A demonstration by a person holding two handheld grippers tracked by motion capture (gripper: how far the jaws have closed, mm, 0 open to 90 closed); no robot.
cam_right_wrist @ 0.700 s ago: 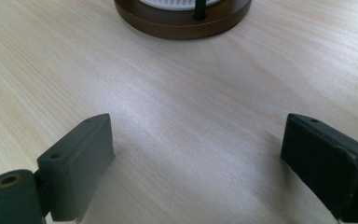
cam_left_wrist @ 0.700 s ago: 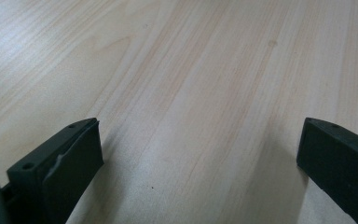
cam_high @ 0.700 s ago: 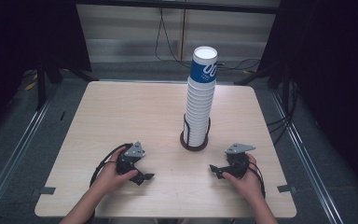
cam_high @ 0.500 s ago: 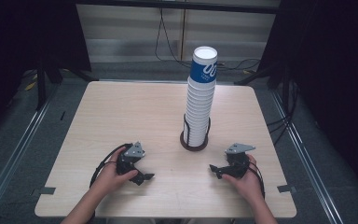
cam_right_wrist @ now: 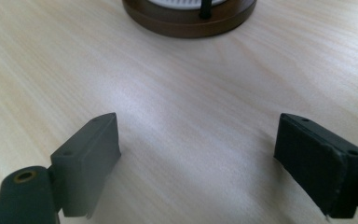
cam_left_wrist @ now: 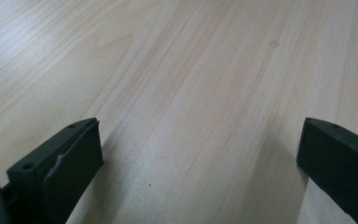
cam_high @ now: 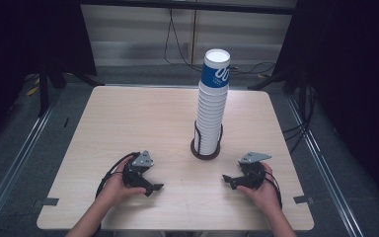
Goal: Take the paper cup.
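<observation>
A tall stack of white paper cups (cam_high: pixel 212 113), the top one with a blue band (cam_high: pixel 215 74), stands upright in a round brown holder (cam_high: pixel 206 153) right of the table's middle. My left gripper (cam_high: pixel 154 187) rests on the wood near the front edge, left of the holder, held in a hand. Its jaws are open over bare wood (cam_left_wrist: pixel 200 154). My right gripper (cam_high: pixel 228 179) lies to the front right of the holder, also in a hand. It is open (cam_right_wrist: pixel 198 149) with nothing between the pads, and the holder's base (cam_right_wrist: pixel 189 18) is just ahead.
The light wooden table (cam_high: pixel 128 113) has bare room to the left and behind the cup stack. Thin black rods of the holder (cam_high: pixel 221 136) rise beside the lower cups. Dark floor, rails and cables surround the table.
</observation>
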